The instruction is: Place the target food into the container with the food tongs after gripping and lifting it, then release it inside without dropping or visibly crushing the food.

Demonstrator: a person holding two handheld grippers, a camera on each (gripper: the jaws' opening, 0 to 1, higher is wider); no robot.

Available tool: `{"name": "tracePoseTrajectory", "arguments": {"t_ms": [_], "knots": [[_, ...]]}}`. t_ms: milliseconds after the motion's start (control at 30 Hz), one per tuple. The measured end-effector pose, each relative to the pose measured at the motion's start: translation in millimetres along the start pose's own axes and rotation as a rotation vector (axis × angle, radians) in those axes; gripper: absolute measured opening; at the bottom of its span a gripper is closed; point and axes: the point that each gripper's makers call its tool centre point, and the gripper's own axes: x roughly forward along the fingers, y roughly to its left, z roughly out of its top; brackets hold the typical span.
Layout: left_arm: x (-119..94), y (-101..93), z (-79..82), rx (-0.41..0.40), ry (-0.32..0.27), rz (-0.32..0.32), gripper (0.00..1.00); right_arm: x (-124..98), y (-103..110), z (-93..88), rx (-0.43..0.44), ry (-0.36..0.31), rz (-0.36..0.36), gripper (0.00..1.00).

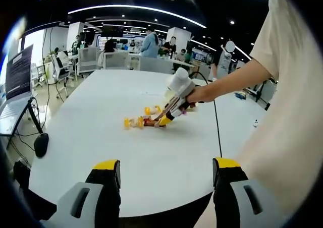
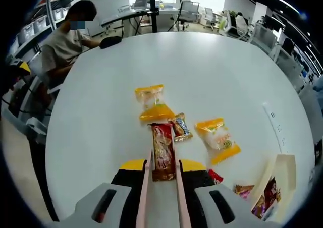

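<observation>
In the right gripper view my right gripper [image 2: 164,166] is shut on pink food tongs [image 2: 146,187]. The tongs' two arms straddle the near half of a red snack packet [image 2: 162,150] lying flat on the white table [image 2: 101,127]. I cannot tell whether the tongs pinch the packet. A white open container [image 2: 277,180] with snacks inside sits at the lower right. In the left gripper view my left gripper [image 1: 166,172] hangs open and empty over the table's near edge. Further out, a hand holds the right gripper [image 1: 179,89], its tongs pointing down at the snack pile [image 1: 144,121].
Two yellow packets [image 2: 150,99] [image 2: 218,137], a small brown one [image 2: 180,127] and a red one [image 2: 214,176] lie around the target. A person [image 2: 63,41] sits at the table's far left edge. A laptop [image 1: 15,87] and a black object [image 1: 40,145] stand left of the table.
</observation>
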Motion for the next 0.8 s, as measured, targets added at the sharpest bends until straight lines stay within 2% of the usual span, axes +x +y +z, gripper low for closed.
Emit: {"name": "tracePoseTrajectory", "arguments": {"t_ms": [533, 800], "knots": [[-2.9, -1.0, -0.3, 0.002, 0.001, 0.003, 0.74, -1.9, 0.3, -0.3, 0.025, -0.009, -0.021, 0.22], [-2.4, -3.5, -0.5, 0.008, 0.003, -0.004, 0.74, -11.8, 0.0, 8.0, 0.036, -0.048, -0.024, 0.22]]}}
